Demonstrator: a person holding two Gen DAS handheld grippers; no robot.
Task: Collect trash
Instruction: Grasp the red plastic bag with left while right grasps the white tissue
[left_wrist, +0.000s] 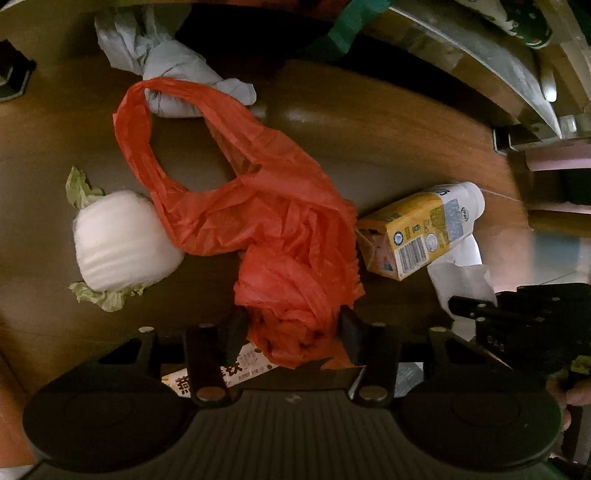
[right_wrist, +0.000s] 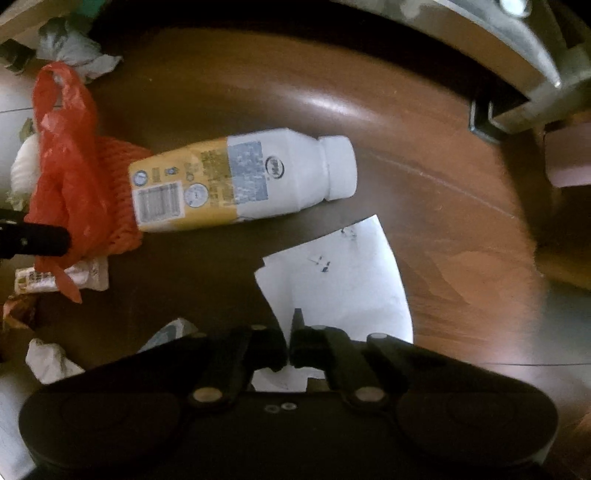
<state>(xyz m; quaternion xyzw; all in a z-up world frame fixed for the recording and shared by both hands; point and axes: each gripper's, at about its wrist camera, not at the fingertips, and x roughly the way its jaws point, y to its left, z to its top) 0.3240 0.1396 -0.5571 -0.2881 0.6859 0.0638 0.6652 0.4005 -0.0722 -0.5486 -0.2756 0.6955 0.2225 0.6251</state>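
Brown wooden tabletop (left_wrist: 369, 122) is strewn with litter. Left gripper (left_wrist: 291, 325) squeezes the bunched end of the red plastic bag (left_wrist: 258, 206); thin film could slip free when lifted. Right gripper (right_wrist: 289, 350) is fully closed on the white paper (right_wrist: 343, 273), likely only its edge, so it may tear. Bottle (right_wrist: 240, 181) lies just beside the bag.

bag (left_wrist: 280, 221) on table (left_wrist: 388, 122) | bottle (left_wrist: 421, 229) right, touching | foam roll (left_wrist: 118, 240) left | paper (right_wrist: 343, 280) before bottle
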